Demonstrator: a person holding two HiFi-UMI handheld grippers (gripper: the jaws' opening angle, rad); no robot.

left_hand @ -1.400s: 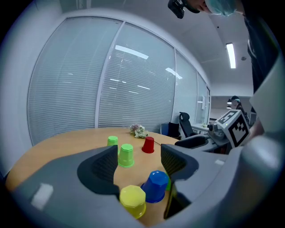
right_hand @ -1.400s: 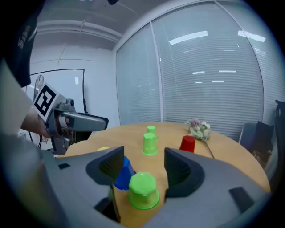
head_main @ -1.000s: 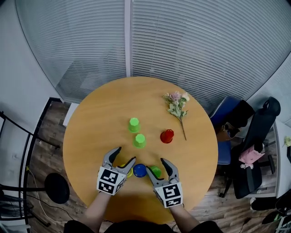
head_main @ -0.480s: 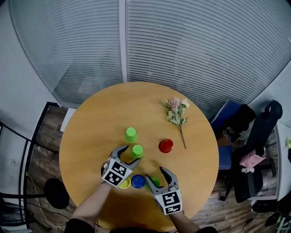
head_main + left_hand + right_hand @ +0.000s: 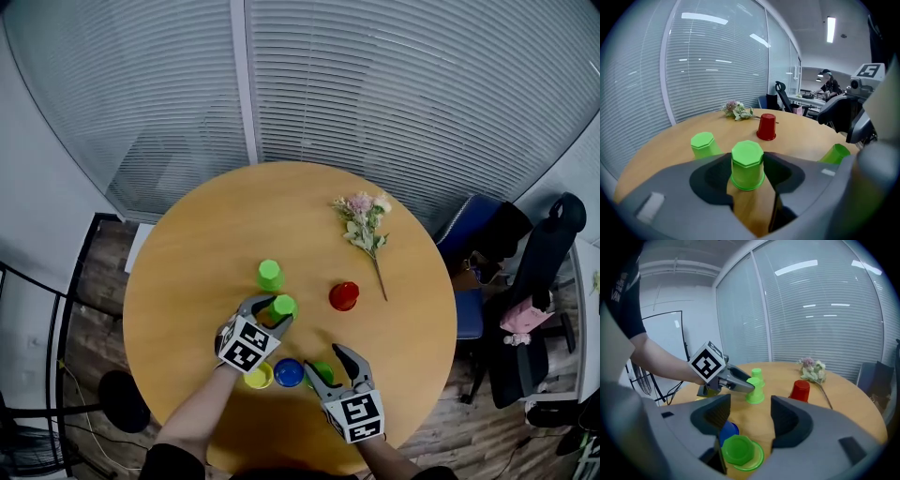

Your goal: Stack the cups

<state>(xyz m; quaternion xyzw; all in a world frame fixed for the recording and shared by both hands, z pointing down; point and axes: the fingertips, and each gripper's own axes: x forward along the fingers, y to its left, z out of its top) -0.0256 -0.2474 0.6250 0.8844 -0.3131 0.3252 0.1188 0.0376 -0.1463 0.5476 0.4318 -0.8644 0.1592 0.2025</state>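
Observation:
Several upside-down cups stand on the round wooden table [image 5: 206,244]. My left gripper [image 5: 275,312] has just been closing its jaws around a light green cup [image 5: 283,306] [image 5: 747,164], which stands on the table with both pads against its sides. A second light green cup [image 5: 269,274] [image 5: 705,144] is just behind it, and a red cup [image 5: 344,295] [image 5: 766,126] is to the right. My right gripper [image 5: 323,364] [image 5: 750,420] is open, hovering over a darker green cup [image 5: 323,370] [image 5: 740,451]. Beside that cup stand a blue cup [image 5: 289,373] [image 5: 727,431] and a yellow cup [image 5: 256,377].
A dried flower sprig [image 5: 361,217] [image 5: 813,371] lies at the table's far right. A blue chair [image 5: 478,244] and a black chair [image 5: 534,281] stand to the right of the table. Window blinds fill the far side.
My left gripper moved forward and down from beside the yellow cup to the near light green cup, and its jaws narrowed around it. The right gripper stayed over the darker green cup.

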